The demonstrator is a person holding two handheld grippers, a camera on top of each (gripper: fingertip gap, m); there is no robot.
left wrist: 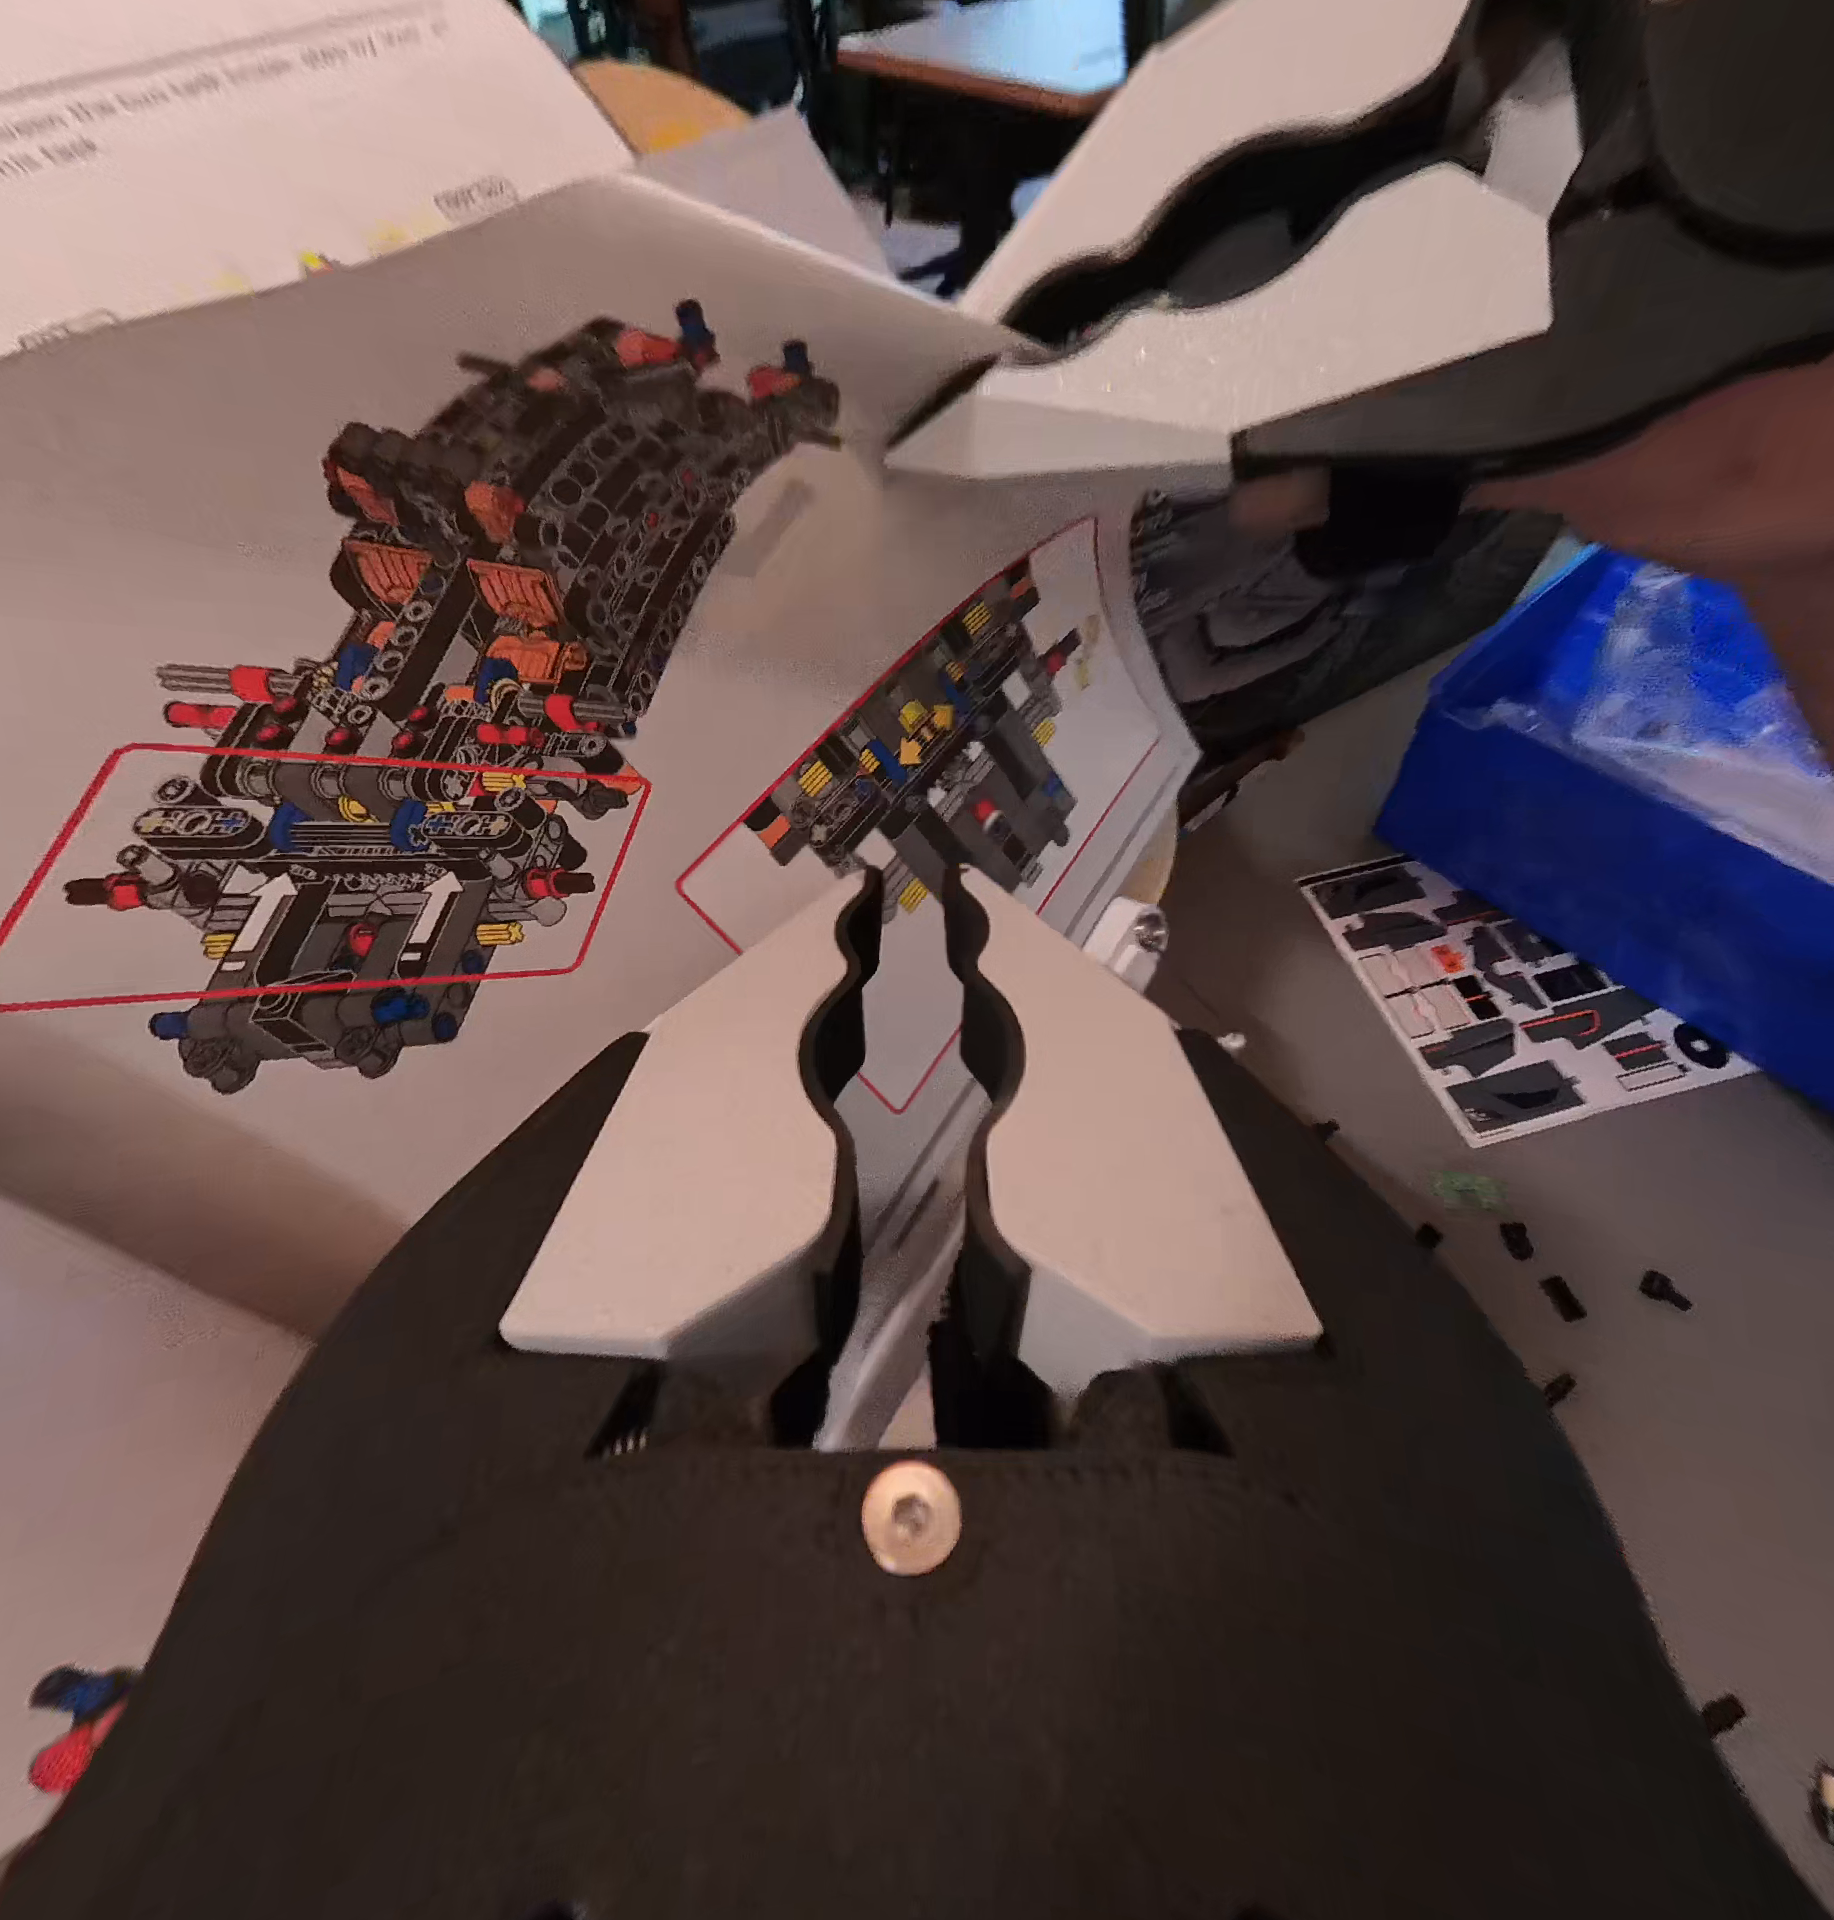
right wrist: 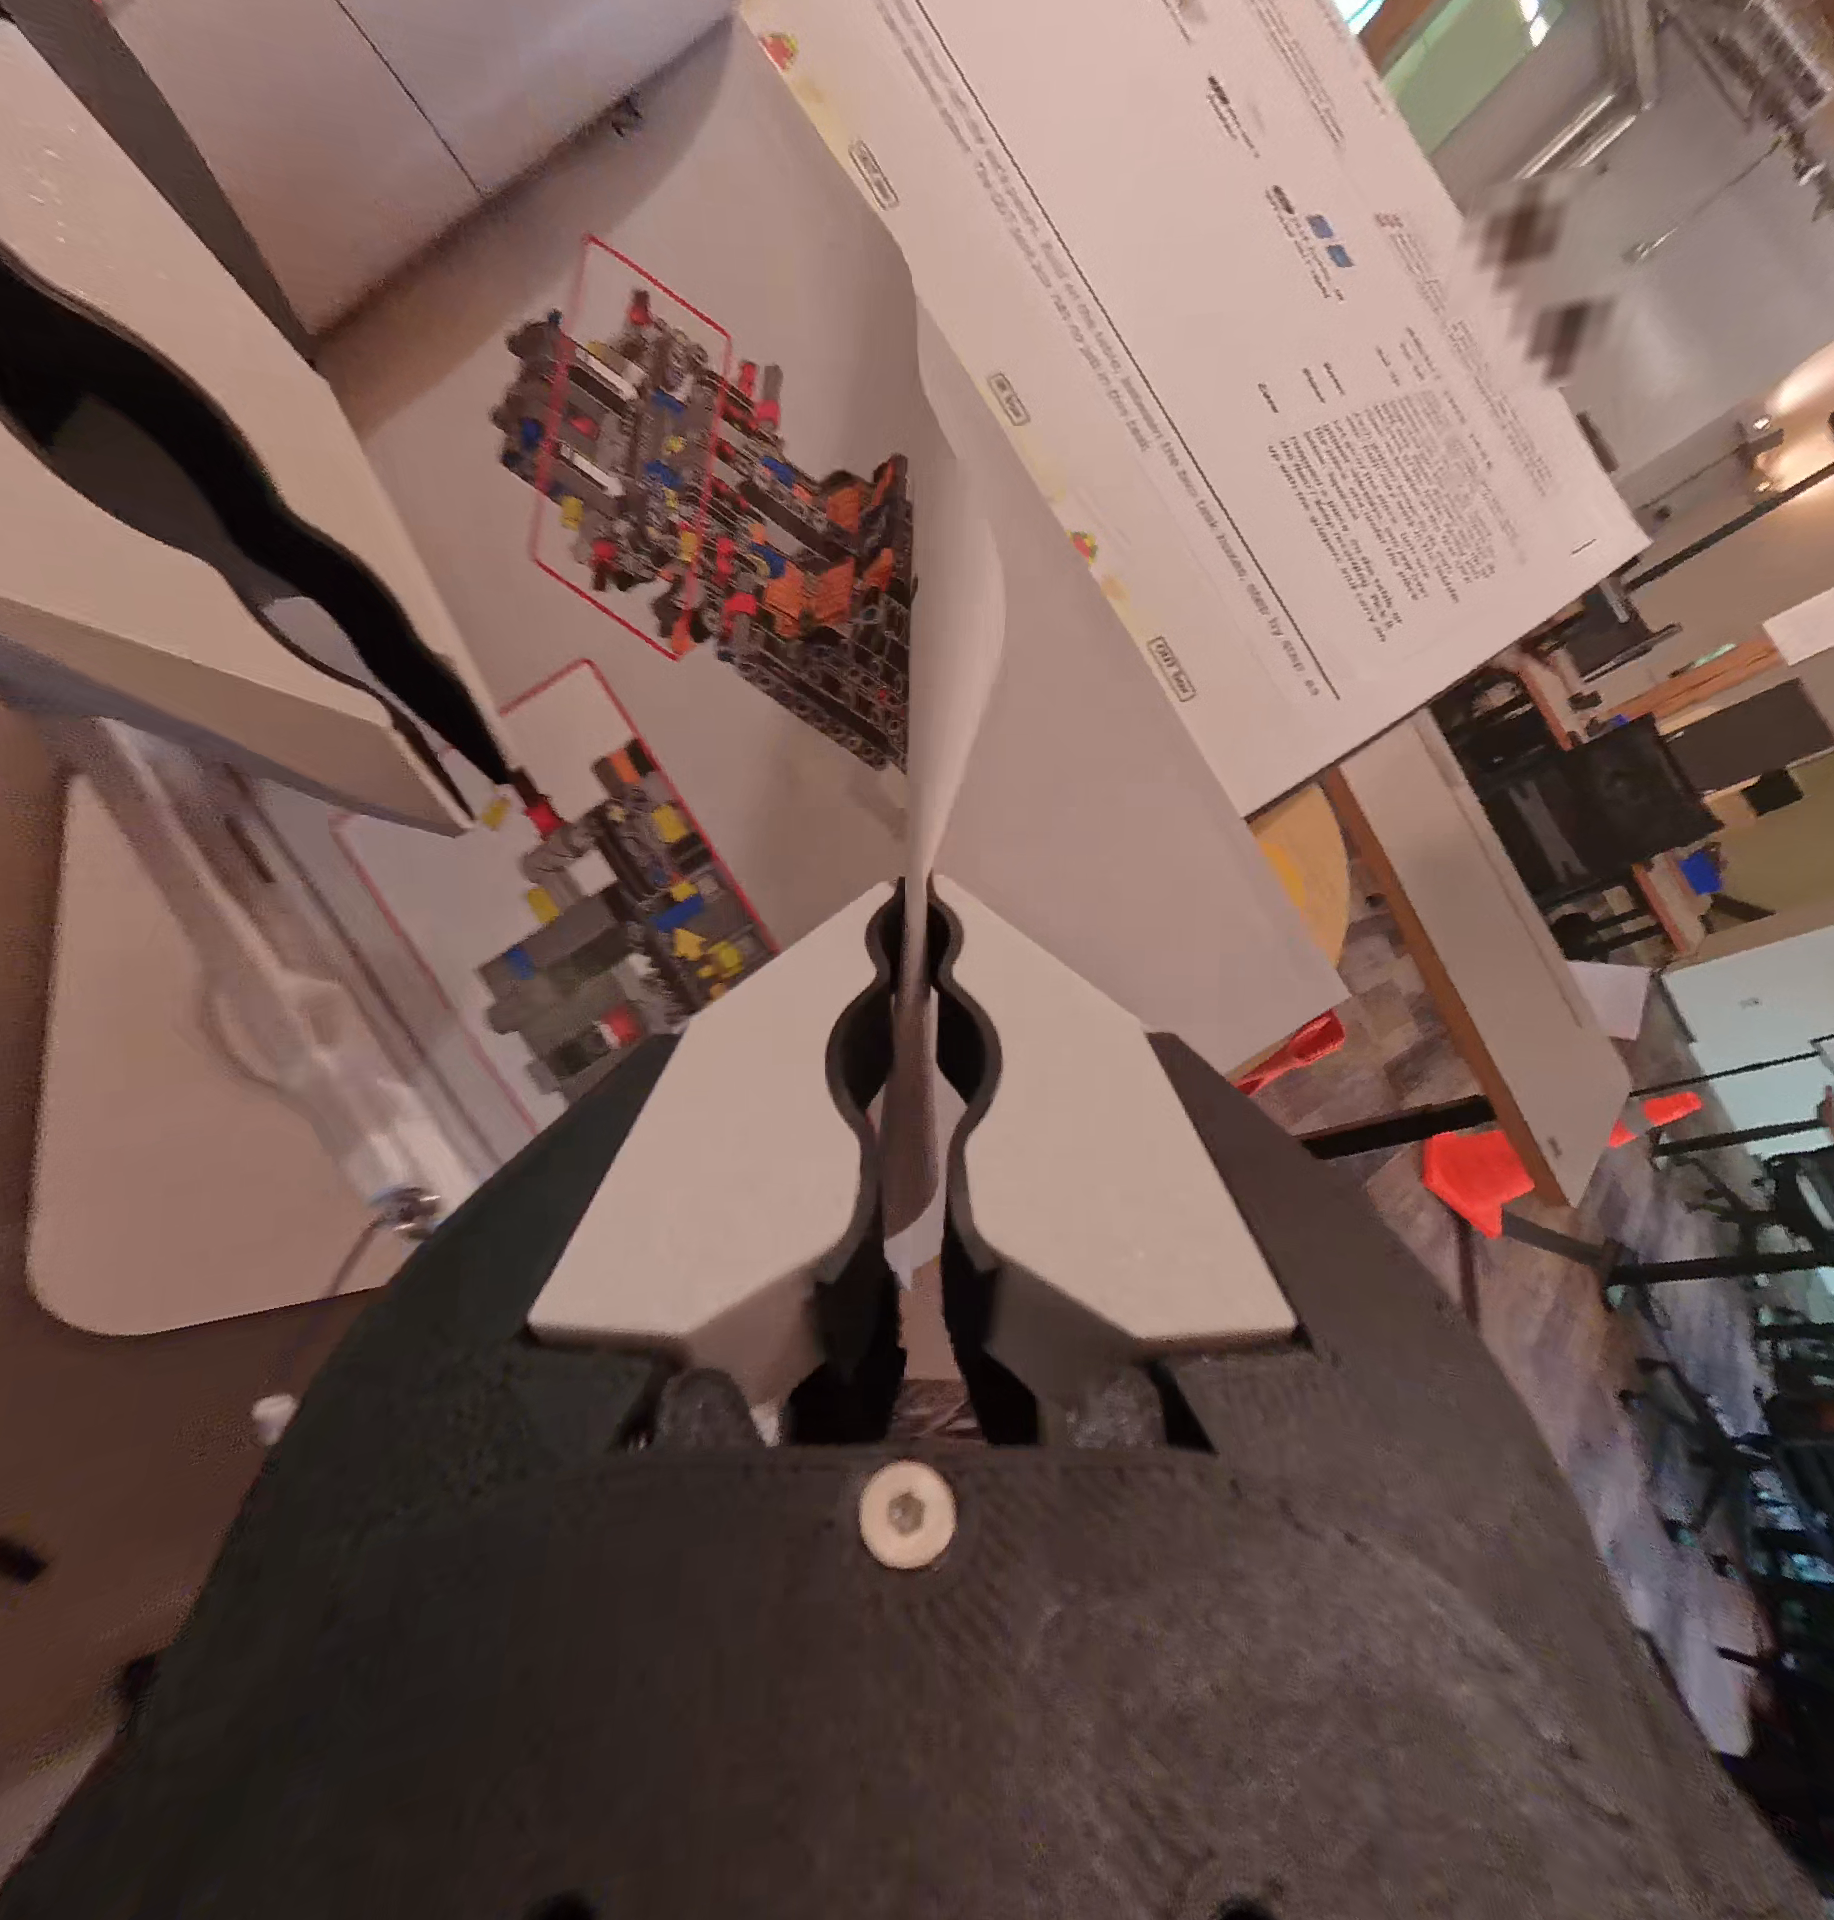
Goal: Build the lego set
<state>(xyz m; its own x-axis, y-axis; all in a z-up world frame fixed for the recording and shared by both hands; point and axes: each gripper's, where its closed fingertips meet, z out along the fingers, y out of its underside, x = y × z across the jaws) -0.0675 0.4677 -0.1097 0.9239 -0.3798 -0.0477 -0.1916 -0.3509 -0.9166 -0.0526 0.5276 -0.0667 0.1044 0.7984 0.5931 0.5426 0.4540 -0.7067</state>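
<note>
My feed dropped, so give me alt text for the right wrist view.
The right gripper is shut on a page of the instruction booklet, lifting it upright. The left gripper points at the open spread.

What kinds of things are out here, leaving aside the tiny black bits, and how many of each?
Grippers: 2, the left gripper and the right gripper, its jaws shut on a page
Instruction booklet: 1
Sticker sheet: 1
Blue bin: 1
Printed paper sheet: 1
Total: 6
</note>
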